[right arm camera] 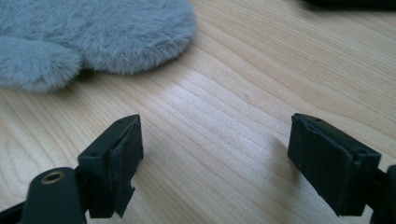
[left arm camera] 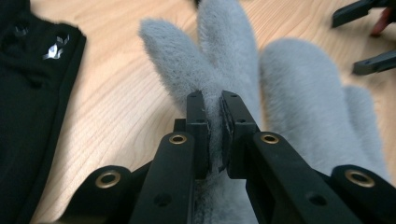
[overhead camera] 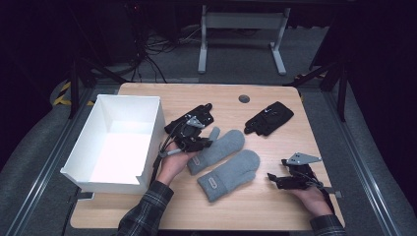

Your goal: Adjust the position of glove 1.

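Note:
Two grey fleece mittens lie side by side at the middle of the wooden table [overhead camera: 275,93]. My left gripper [overhead camera: 195,141] [left arm camera: 214,100] is shut on the cuff end of the farther mitten [overhead camera: 223,143] [left arm camera: 219,46], with fleece pinched between its pads. The nearer mitten [overhead camera: 231,174] [left arm camera: 308,93] [right arm camera: 116,32] lies flat beside it. My right gripper [overhead camera: 277,168] [right arm camera: 219,140] stands open just right of the nearer mitten, low over bare wood with nothing between its fingers.
An open white box [overhead camera: 147,105] stands at the left of the table. One black glove [overhead camera: 269,118] lies at the back right. Another black glove [overhead camera: 199,114] [left arm camera: 28,93] lies just behind my left gripper. A round cable hole [overhead camera: 244,98] is near the far edge.

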